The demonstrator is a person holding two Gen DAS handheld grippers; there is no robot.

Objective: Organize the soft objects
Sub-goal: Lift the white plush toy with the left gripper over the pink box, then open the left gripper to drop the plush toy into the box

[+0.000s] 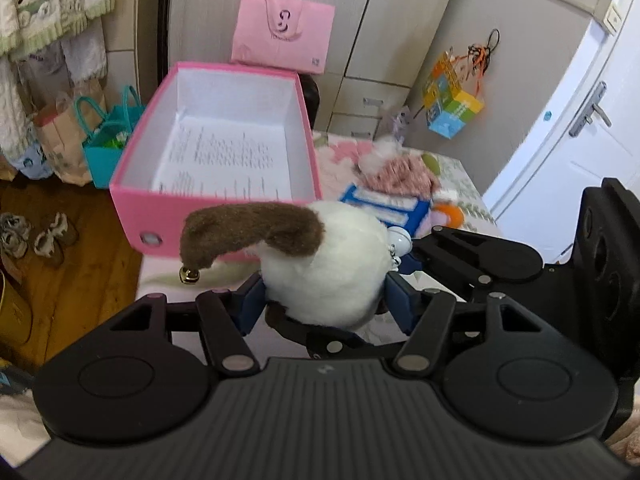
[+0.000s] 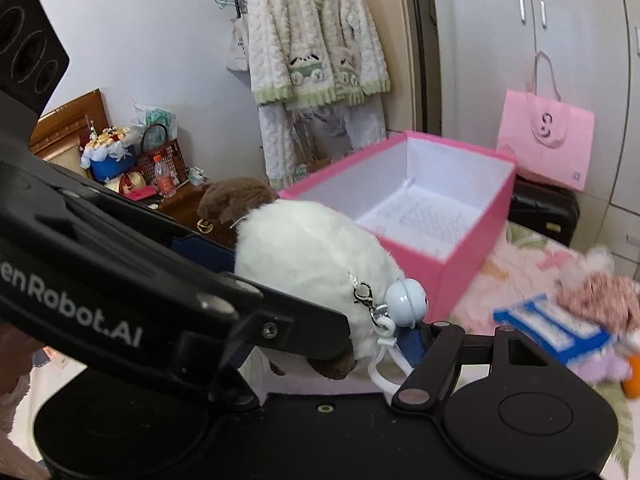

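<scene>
Plush toy (image 1: 320, 264), white-bodied with a brown ear-like flap (image 1: 248, 236) carrying a small gold bell (image 1: 188, 275), sits pinched between the blue pads of the left gripper (image 1: 322, 300), whose jaws are closed in on its sides. From the right wrist camera the same white plush (image 2: 304, 264) fills the centre, with a pale round bell (image 2: 406, 300) and a white clip hanging from its side. The right gripper (image 2: 320, 344) lies just beside and partly beneath the toy, touching the left one's arm; its near finger is hidden behind that arm, so whether it grips anything I cannot tell. Just ahead of the left claw stands an open pink box (image 1: 216, 196), white inside, with printed paper on its floor. To the right of the claws, on the floral bedcover (image 1: 340, 164), lie other soft things: a pinkish knitted doll (image 1: 396, 168) and a blue-and-white piece (image 1: 384, 204). Beyond the box a pink paper bag (image 1: 282, 32) hangs on the wardrobe.
</scene>
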